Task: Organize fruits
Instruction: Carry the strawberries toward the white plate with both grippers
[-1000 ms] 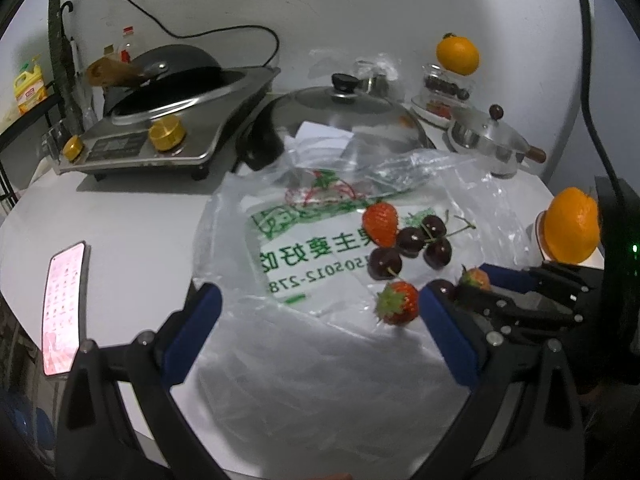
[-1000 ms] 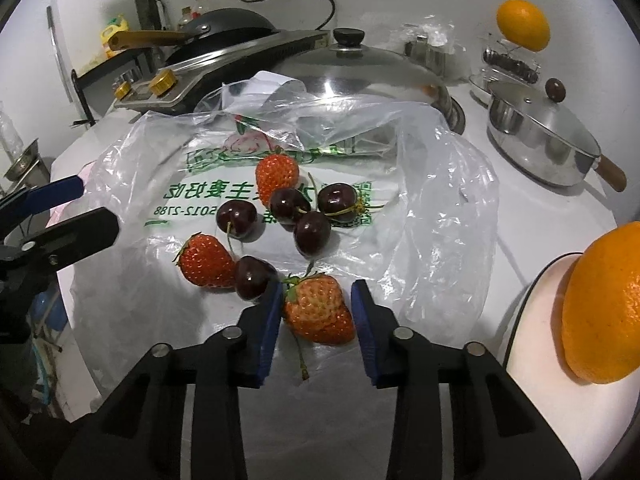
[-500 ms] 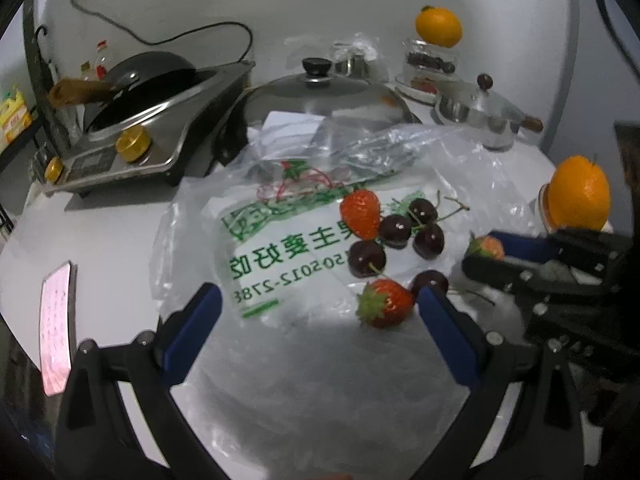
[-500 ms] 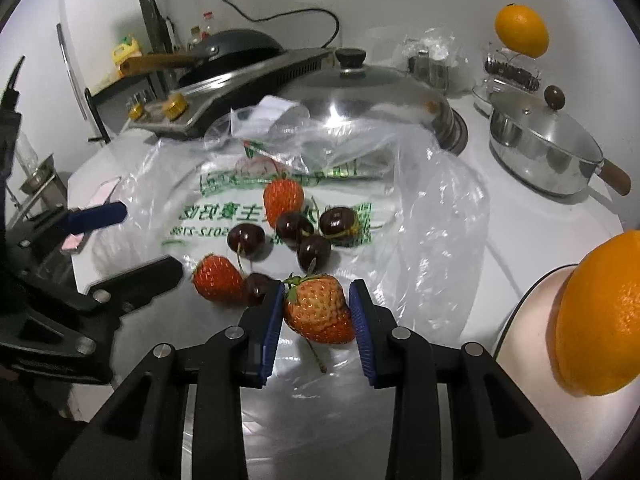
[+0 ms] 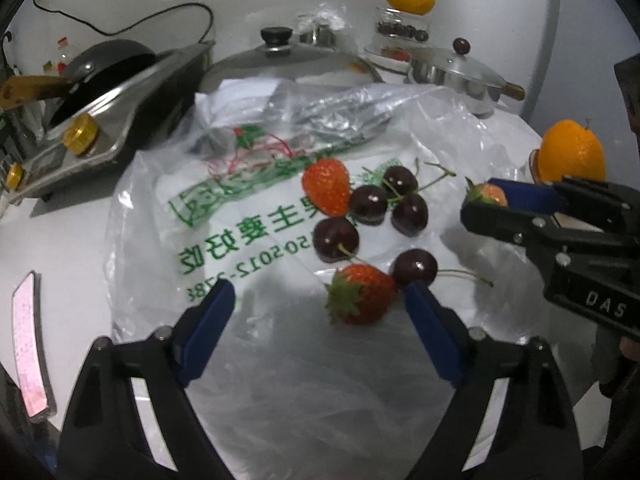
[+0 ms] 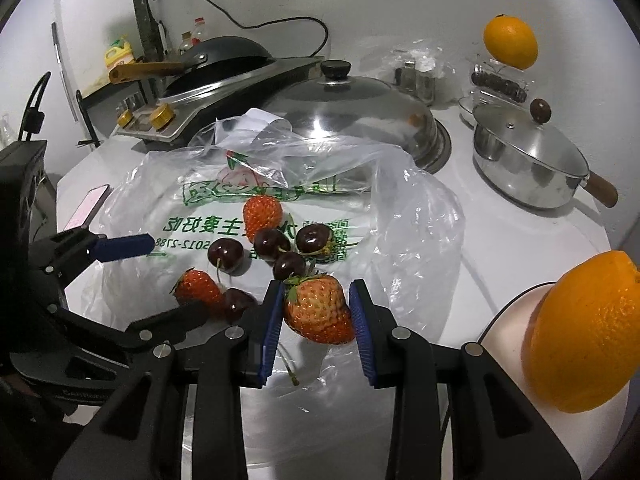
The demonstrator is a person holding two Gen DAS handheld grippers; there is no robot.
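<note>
My right gripper (image 6: 316, 310) is shut on a pale red strawberry (image 6: 318, 314), held above the clear plastic bag (image 6: 416, 232); it also shows in the left wrist view (image 5: 486, 196). My left gripper (image 5: 320, 308) is open, its blue pads either side of a strawberry (image 5: 360, 294) that lies on the bag (image 5: 280, 360). A second strawberry (image 5: 326, 186) and several dark cherries (image 5: 368, 204) lie on the bag. One cherry (image 5: 414, 266) touches the near strawberry. An orange (image 6: 588, 332) sits on a white plate (image 6: 508, 332) at the right.
A domed steel lid (image 6: 348, 108), a small lidded saucepan (image 6: 528, 164) and a cooker with a black wok (image 6: 216, 64) stand behind the bag. Another orange (image 6: 510, 42) rests on a jar at the back. A phone (image 5: 28, 344) lies at the left edge.
My right gripper has lifted the strawberry off the bag and drawn back. My left gripper has moved forward and right toward the near strawberry, staying open.
</note>
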